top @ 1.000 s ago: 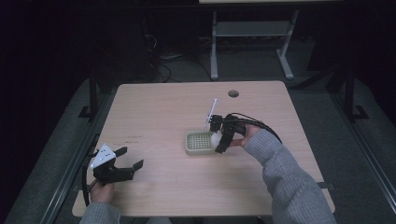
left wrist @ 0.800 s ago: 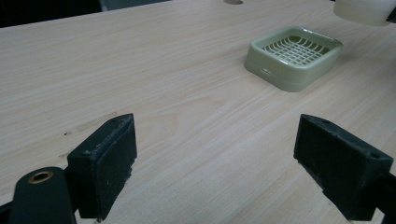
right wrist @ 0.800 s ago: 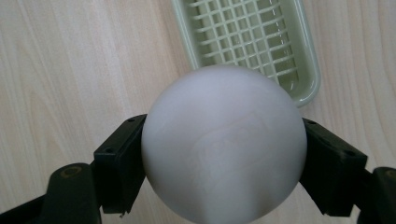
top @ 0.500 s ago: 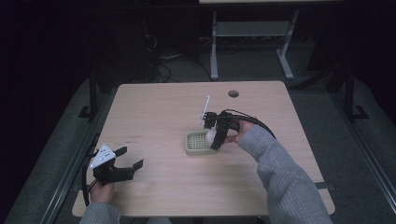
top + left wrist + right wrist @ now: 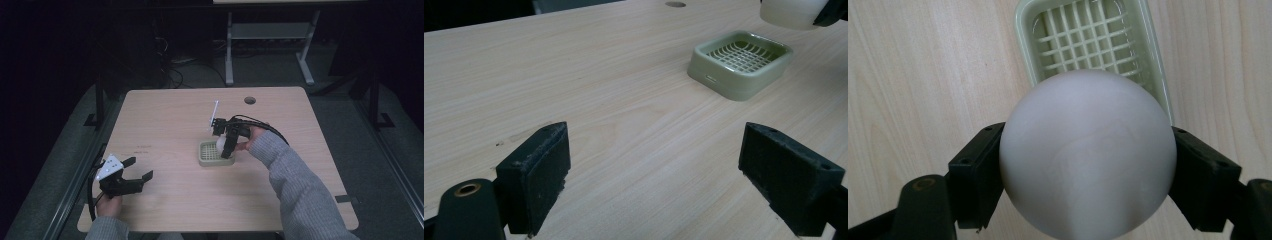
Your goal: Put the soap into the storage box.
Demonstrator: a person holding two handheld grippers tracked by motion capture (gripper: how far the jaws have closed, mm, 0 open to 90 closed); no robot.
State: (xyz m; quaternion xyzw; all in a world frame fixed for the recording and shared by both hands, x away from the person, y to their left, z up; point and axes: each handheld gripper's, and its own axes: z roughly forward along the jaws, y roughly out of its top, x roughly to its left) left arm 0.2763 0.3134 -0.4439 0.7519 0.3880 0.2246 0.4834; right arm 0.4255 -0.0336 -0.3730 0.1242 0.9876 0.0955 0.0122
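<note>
While the right claw (image 5: 1088,165) grips the white ball (image 5: 1088,155) just above the green tray (image 5: 1088,40), lower it straight onto the grid before releasing — the left claw (image 5: 664,170) waits open, well apart from the tray.

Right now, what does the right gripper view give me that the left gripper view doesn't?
Right gripper view only: the white ball gripped between the right gripper's fingers, straight above the green tray. Left gripper view only: the left gripper open and holding nothing, low over bare table, and the cable hole at the far edge. Both: the tray with its grid floor, the ball and the wood tabletop.
</note>
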